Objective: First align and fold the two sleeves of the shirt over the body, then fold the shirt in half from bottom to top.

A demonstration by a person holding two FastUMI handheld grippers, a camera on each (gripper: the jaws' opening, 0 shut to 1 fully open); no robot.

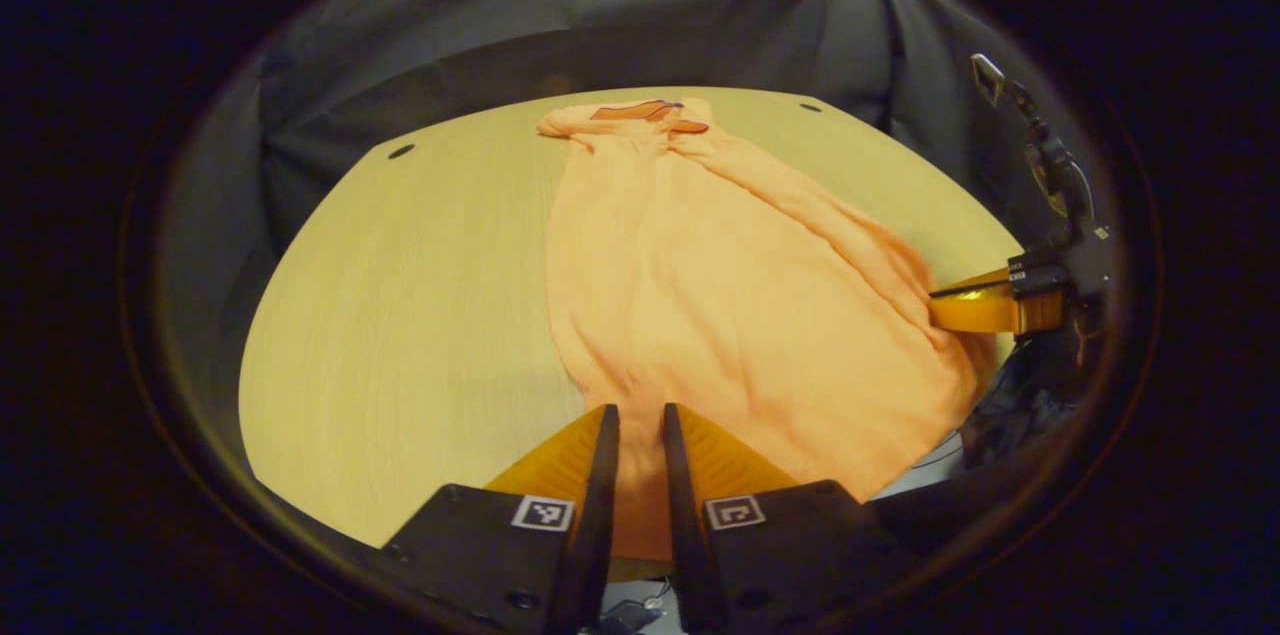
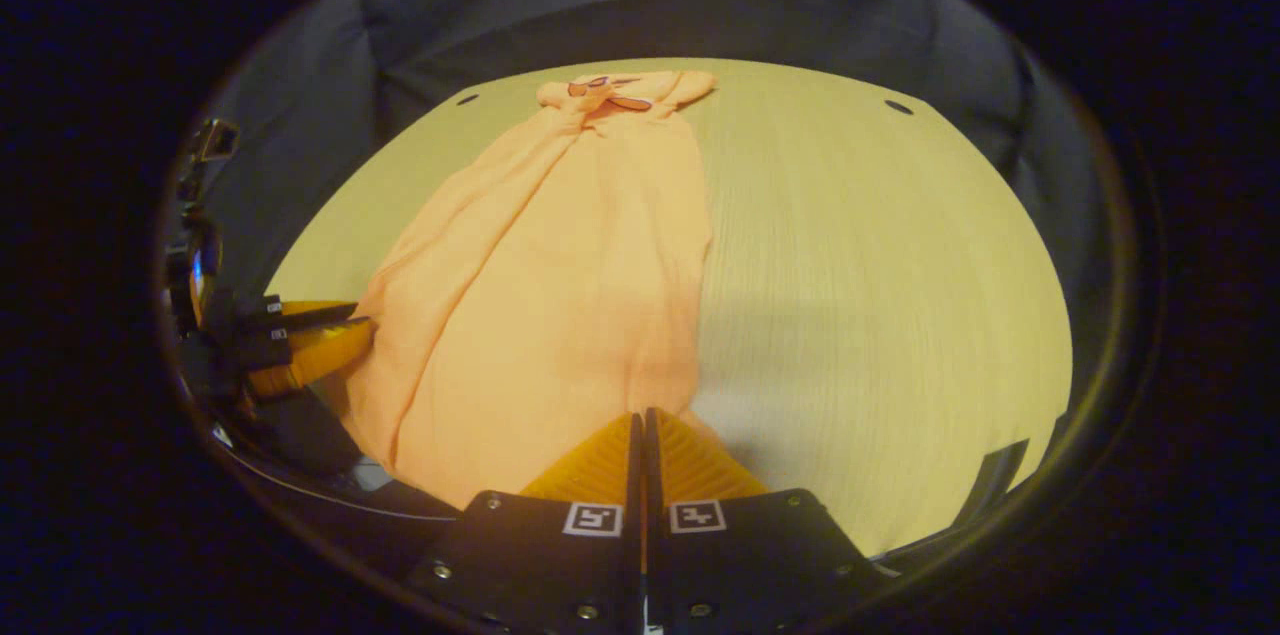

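Both grippers, left gripper (image 1: 640,420) and right gripper (image 2: 640,427), pinch the shirt (image 1: 720,285) hem on the wooden table (image 1: 400,315).

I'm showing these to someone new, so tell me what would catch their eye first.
The orange shirt stands out at once: it lies lengthwise on the pale wooden table, sleeves already folded in, collar at the far end. Next come the two tools at its near hem: the left hand-held gripper with a narrow gap between its fingers and cloth in it, and the right hand-held gripper nearly closed at the hem's other corner.
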